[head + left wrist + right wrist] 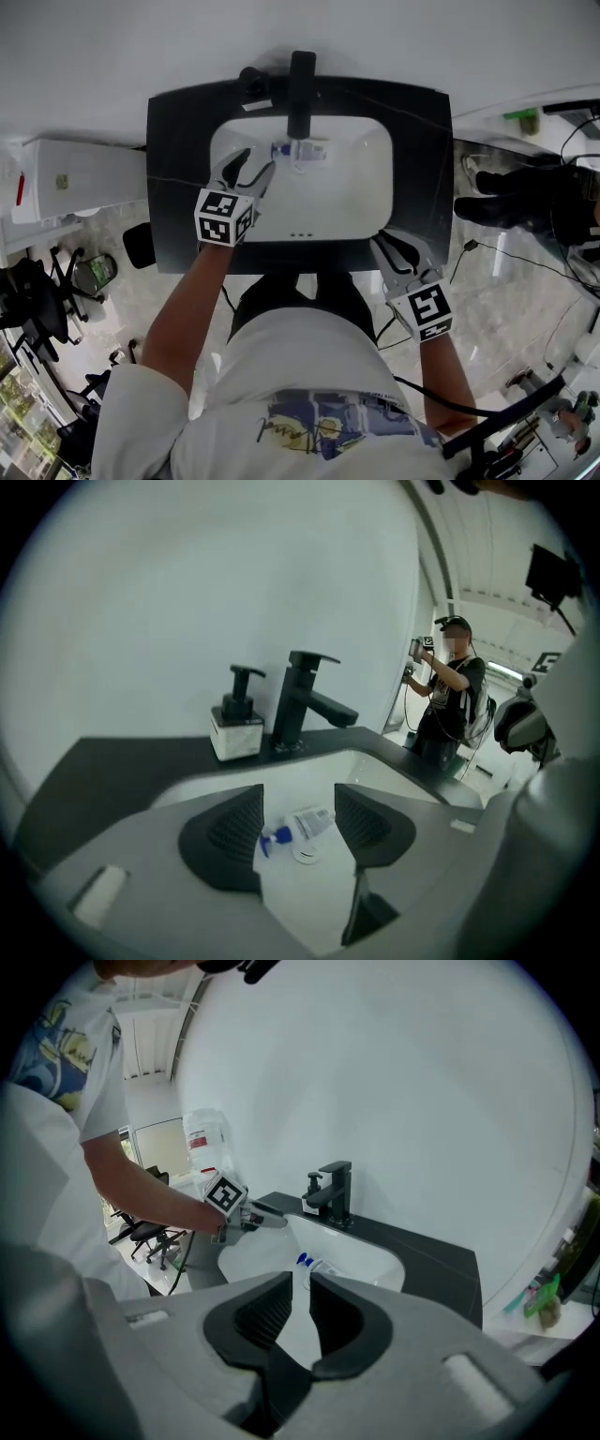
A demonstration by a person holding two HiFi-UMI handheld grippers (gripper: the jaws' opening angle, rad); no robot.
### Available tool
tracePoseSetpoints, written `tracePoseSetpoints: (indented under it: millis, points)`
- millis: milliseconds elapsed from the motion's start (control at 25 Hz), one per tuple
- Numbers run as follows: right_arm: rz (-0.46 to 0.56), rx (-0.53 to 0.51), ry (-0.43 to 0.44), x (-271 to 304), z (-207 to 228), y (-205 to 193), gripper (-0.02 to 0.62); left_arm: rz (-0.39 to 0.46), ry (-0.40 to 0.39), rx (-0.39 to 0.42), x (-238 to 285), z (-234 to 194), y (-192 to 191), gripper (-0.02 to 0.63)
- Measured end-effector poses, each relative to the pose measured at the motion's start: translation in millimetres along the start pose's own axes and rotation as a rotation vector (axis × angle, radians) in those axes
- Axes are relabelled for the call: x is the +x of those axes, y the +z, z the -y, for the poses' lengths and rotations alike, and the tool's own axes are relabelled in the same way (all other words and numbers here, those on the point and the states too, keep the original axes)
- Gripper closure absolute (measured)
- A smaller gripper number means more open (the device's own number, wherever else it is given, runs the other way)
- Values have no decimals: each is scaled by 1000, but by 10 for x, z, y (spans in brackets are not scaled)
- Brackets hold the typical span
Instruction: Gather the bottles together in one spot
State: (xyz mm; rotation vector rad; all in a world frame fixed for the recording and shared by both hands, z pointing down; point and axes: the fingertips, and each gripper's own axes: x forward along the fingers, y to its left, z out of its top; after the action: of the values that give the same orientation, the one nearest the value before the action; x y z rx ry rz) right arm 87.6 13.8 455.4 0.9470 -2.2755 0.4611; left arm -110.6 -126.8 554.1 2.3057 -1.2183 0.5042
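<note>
One loose bottle is visible, so my read is the pick-up step of the gather.

Head view: small clear bottle (305, 152) with a blue cap lies on its side in the white sink (356, 202), upper centre of frame, right under the black faucet (301, 89). The left tongs (255, 173) hover just left of it over the basin, not touching. The right tongs (386, 251) sit lower right at the front edge of the dark bench (422, 169), well apart from the bottle.

Left gripper view: left tongs (298, 799) wide, gripping nothing. The bottle (314, 821) shows in the gap ahead, by the drain (cap points frame-left). Soap dispenser (236, 726) stands beside the faucet, centre-left.

Right gripper view: right tongs (300, 1288) narrow, just a slit, empty. Bottle (317, 1267) mid-frame beyond.

Next: the left needs to drop in, straddle the body, then close. It's round and in a curved basin, so it may roll.
</note>
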Motion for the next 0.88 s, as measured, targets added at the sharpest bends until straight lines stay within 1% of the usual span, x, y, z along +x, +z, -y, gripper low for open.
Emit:
tracePoseSetpoints:
  millis: [80, 160, 320, 440, 520, 600, 680, 760, 880]
  points:
    - [-4, -3, 8, -25, 58, -45, 537, -42, -14, -114, 106, 158, -224, 364]
    - [-9, -6, 17, -54, 107, -100, 537, -65, -2, -234, 225, 247, -388, 380]
    - [-30, -8, 31, -163, 224, -250, 537, -81, 53, -482, 523, 273, -586, 383]
    - [-52, -5, 37, -210, 313, -362, 537, -101, 105, -627, 757, 208, -761, 383]
    - [-52, 1, 37, -213, 383, -387, 537, -91, 158, -738, 879, 65, -840, 383]
    - [-52, 7, 35, -240, 460, -418, 537, -68, 211, -871, 964, -74, -934, 383]
    - [-54, 13, 31, -261, 559, -458, 537, -36, 240, -983, 1043, -189, -1007, 385]
    - [-59, 16, 27, -282, 667, -504, 537, -3, 249, -1066, 1120, -272, -1040, 382]
    - [-72, 32, 27, -303, 802, -596, 537, 32, 279, -1166, 1186, -385, -1126, 380]
